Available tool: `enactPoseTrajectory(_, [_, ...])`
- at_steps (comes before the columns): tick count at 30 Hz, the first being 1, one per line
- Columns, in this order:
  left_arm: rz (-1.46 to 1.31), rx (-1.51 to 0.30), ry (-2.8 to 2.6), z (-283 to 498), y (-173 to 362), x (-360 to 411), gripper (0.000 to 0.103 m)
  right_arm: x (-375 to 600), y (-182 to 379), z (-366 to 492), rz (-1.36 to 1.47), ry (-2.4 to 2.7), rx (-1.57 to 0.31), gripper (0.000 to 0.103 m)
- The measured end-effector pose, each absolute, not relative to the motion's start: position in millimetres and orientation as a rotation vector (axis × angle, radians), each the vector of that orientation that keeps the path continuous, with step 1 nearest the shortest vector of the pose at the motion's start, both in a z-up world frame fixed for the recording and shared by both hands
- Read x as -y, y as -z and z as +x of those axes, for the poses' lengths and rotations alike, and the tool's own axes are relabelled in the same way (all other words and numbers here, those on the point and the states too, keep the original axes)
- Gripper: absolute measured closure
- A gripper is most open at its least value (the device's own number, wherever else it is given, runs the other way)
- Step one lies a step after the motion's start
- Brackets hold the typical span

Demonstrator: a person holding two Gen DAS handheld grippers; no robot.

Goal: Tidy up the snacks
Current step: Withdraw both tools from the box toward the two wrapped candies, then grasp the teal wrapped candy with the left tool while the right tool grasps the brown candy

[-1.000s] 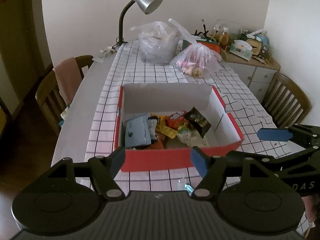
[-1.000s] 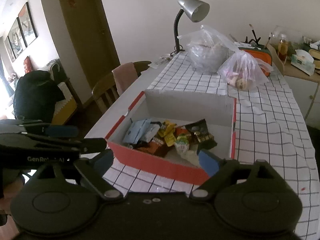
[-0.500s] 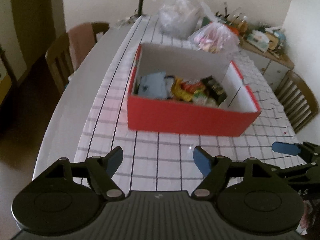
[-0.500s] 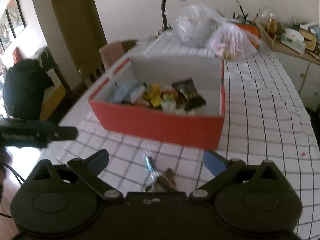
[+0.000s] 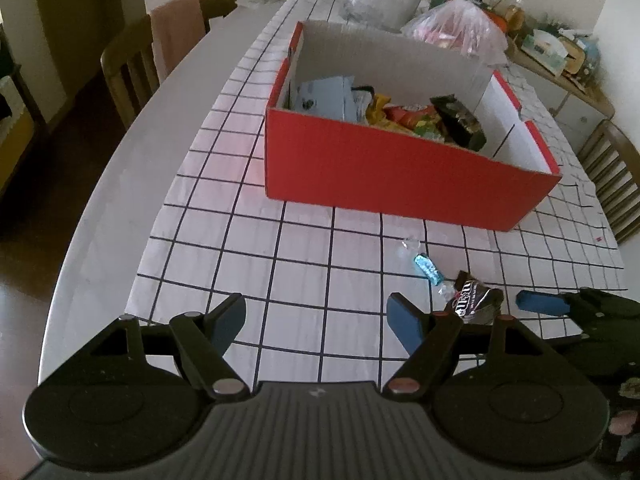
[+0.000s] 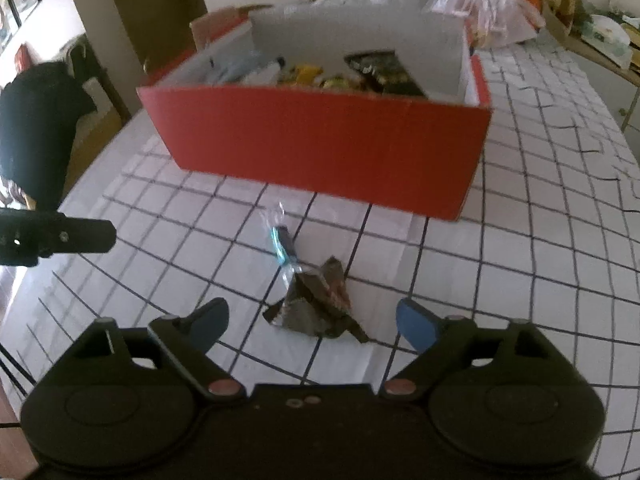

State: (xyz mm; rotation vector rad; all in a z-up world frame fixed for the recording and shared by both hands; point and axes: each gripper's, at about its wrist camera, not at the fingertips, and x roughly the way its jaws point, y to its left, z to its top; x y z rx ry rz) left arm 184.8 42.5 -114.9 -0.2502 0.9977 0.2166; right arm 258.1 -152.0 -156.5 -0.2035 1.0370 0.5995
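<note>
Crumpled brown snack packet (image 6: 320,304) beside red box (image 6: 320,148)

Left gripper (image 5: 316,322): pitched steeply down toward the near end of the surface (image 5: 240,240), blue-padded fingers (image 5: 404,322) spread wide. Nothing sits between them. Both finger linkages symmetric, pads clear of the surface.

Right gripper (image 6: 312,322): also pitched steeply down, close above the surface near its near edge. Jaws closing at this moment but still wide; blue finger pads (image 6: 414,324) touch nothing. A crumpled dark wrapper (image 6: 320,306) lies between them, pads well clear of it on both sides.

Cross views: right gripper's finger tip enters the left camera at right; left gripper's black body enters the right camera at left. The two sit side by side, apart.
</note>
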Motion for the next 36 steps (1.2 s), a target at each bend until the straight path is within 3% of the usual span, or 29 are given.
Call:
enactPoseTrajectory(11, [-0.266,-1.053,-0.168,207,122,-32,0.026,143,169,269,-0.241,-0.638,-1.068,0.042])
enactPoseTrajectory(16, [-0.281,-1.084,-0.144,225,124,-24,0.026,149,167,274,-0.217,-0.647,-1.068,0.061])
enactPoseTrajectory(21, [-0.287,-1.116,-0.121,245,131,-12,0.026,158,166,274,-0.197,-0.656,-1.068,0.070])
enactPoseTrajectory(33, [-0.304,-1.195,-0.173,295,165,13,0.028,195,158,274,-0.132,-0.600,-1.085,0.072])
enactPoseTrajectory(36, [-0.301,-1.210,-0.177,303,172,17,0.034,202,157,272,-0.115,-0.593,-1.090,0.072])
